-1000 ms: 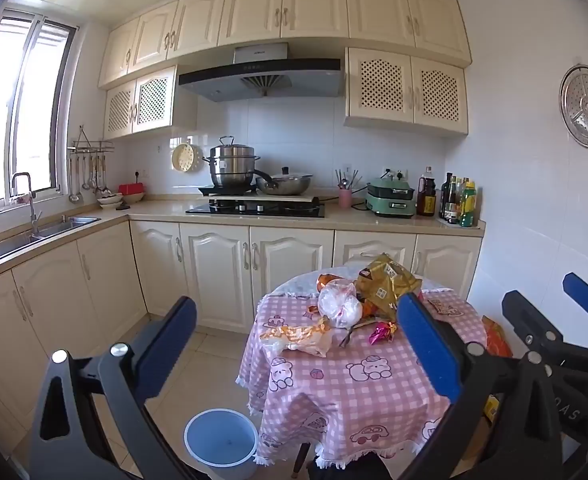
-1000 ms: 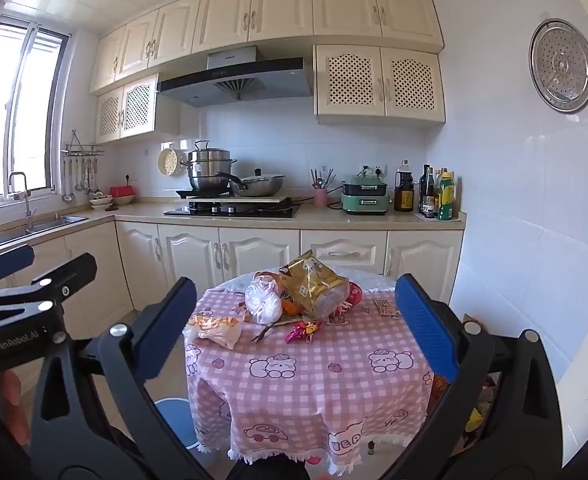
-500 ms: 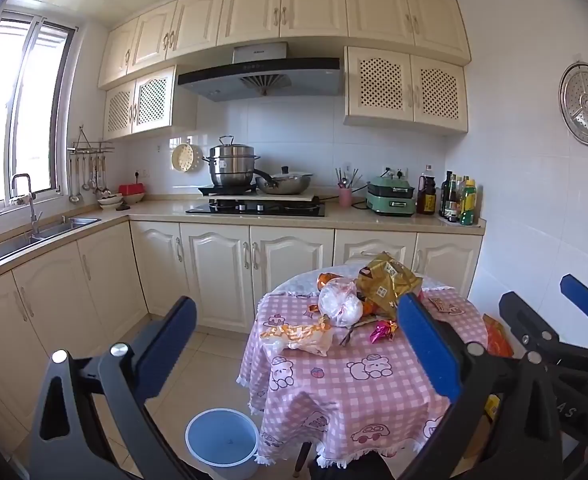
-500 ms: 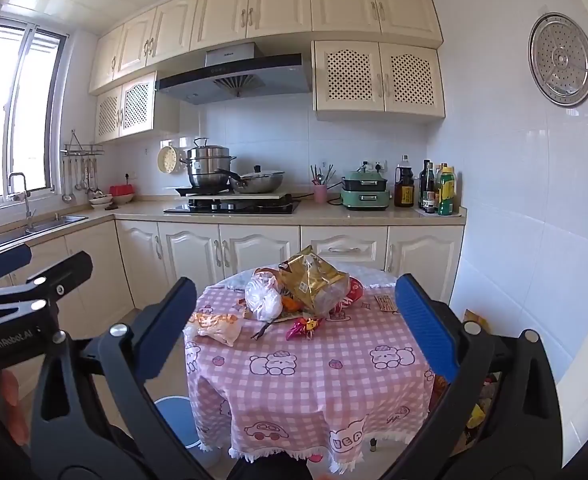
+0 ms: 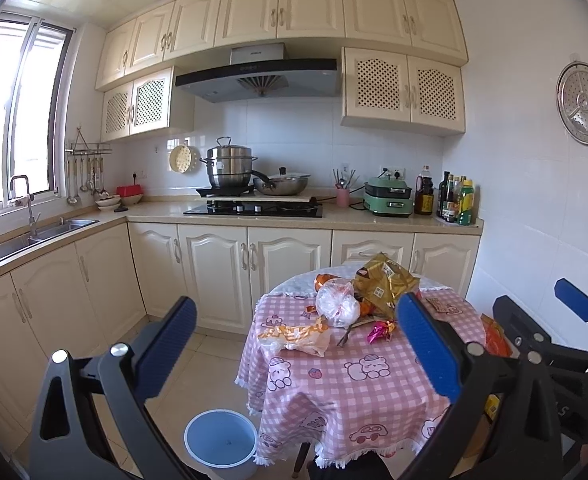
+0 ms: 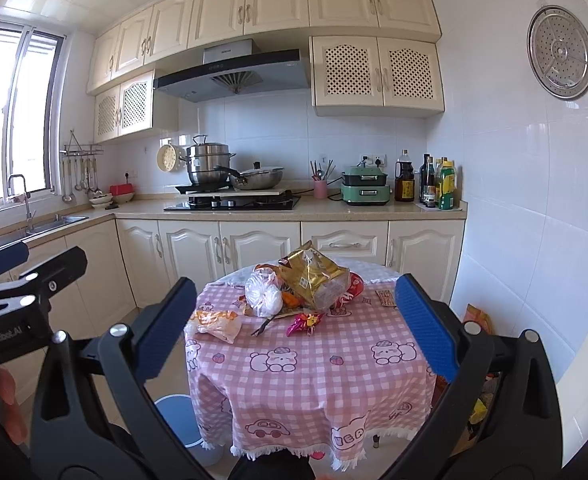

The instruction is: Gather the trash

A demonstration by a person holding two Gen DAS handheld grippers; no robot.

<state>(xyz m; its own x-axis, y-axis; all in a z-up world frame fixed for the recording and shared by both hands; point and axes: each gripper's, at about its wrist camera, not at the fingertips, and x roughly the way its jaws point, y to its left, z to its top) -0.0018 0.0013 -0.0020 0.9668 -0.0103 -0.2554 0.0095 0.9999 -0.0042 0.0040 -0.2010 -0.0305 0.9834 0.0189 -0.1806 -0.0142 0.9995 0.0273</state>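
Note:
A round table with a pink checked cloth [image 5: 358,384] [image 6: 306,376] carries trash: a gold foil bag [image 5: 384,280] [image 6: 314,276], a clear knotted plastic bag [image 5: 336,304] [image 6: 263,294], an orange-and-white wrapper [image 5: 298,336] [image 6: 218,322], a pink shiny candy wrapper [image 5: 378,330] [image 6: 304,322] and a thin stick [image 6: 265,325]. A blue bin [image 5: 222,440] [image 6: 174,406] stands on the floor at the table's left. My left gripper [image 5: 294,344] and right gripper [image 6: 294,332] are both open, empty, well short of the table.
Cream base cabinets and a counter [image 5: 254,216] run behind the table, with a hob, pots, a green appliance and bottles. A sink [image 5: 34,236] is at left. A white tiled wall [image 6: 534,220] closes the right side. Coloured packets [image 6: 478,314] lie on the floor right of the table.
Both views have drifted slightly closer to the table; the trash has not moved and both grippers stay open.

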